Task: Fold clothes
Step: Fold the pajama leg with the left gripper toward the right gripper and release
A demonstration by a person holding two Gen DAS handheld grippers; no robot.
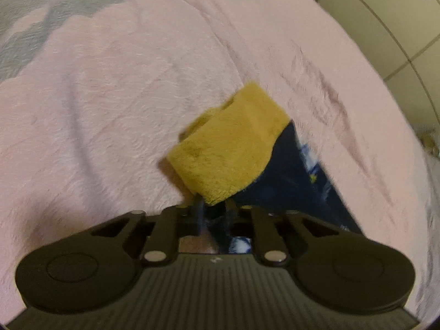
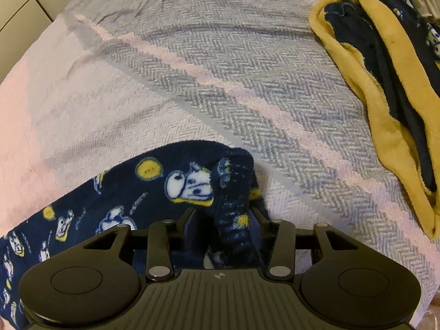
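Note:
A navy fleece garment (image 2: 115, 192) printed with cartoon figures lies on the bed at the lower left of the right wrist view. A bunched fold of it (image 2: 233, 192) stands up between the jaws of my right gripper (image 2: 224, 217). The fold leans against the right finger, and a gap shows beside the left finger (image 2: 189, 217). In the left wrist view my left gripper (image 1: 214, 209) is shut on the garment's edge just below a yellow cuff (image 1: 231, 143). Navy cloth (image 1: 288, 187) trails off to the right. The fingertips are partly hidden by the cloth.
A pink fleece blanket (image 1: 110, 88) covers the bed, with a grey herringbone blanket (image 2: 220, 63) over part of it. A second navy garment with yellow lining (image 2: 385, 88) lies crumpled at the upper right. Tiled floor (image 1: 385, 27) shows past the bed's edge.

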